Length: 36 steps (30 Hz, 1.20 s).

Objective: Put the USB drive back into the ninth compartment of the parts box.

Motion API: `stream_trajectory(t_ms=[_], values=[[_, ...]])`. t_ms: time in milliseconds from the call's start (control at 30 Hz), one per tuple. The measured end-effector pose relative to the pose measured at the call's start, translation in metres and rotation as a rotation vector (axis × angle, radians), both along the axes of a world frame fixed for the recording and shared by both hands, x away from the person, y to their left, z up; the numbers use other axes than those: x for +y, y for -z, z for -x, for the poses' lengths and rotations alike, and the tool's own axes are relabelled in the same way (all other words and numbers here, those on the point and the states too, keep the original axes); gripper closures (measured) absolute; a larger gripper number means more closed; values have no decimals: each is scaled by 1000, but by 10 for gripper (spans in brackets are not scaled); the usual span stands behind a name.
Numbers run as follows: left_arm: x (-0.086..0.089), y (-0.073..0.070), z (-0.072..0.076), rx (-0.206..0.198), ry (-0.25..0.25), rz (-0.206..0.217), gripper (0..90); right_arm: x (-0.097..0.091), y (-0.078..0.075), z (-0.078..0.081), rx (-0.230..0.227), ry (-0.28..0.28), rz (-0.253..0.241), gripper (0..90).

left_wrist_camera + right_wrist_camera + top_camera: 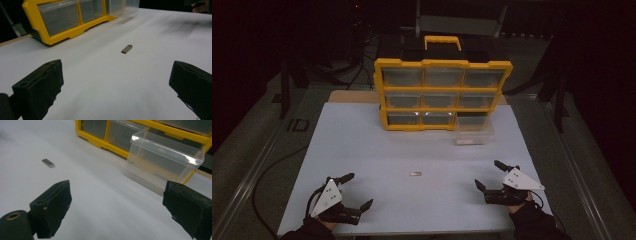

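Left hand-held gripper [351,191] sits near-left on the white desk [362,150], jaws spread wide, nothing between them. Small flat metal piece [415,174] lies on the desk near centre, between the two grippers, well apart from both; in the left gripper view it is ahead of the jaws [127,48], in the right gripper view off to the left [48,163]. Yellow organizer [442,95] stands upright at the far centre, clear drawers in a three-by-three grid. One clear drawer [473,131] is pulled out, resting on the desk just in front of the organizer's lower right slot. Right hand-held gripper [490,175] near-right, jaws also released, empty.
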<state>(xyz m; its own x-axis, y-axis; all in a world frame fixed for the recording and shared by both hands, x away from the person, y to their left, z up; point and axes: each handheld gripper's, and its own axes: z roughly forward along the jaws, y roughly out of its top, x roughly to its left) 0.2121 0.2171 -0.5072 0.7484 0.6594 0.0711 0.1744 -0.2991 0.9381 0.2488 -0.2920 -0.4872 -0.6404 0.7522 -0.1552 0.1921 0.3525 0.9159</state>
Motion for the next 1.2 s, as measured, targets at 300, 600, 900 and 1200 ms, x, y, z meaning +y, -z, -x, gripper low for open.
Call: stream_trajectory(t_ms=[300, 600, 900, 1200], values=[[-9, -15, -2, -13, 9, -5, 0, 0, -1, 2, -2, 0, -13, 79], [-26, -47, -15, -33, 100, 7, 0, 1, -2, 3, -8, -4, -5, 79], [-40, -60, -30, -40, 144, -31, 0, 1, -3, 3, -14, -6, -3, 79], [-54, -68, -43, -33, 187, -53, 0, 2, -3, 3, -15, -12, -1, 79]])
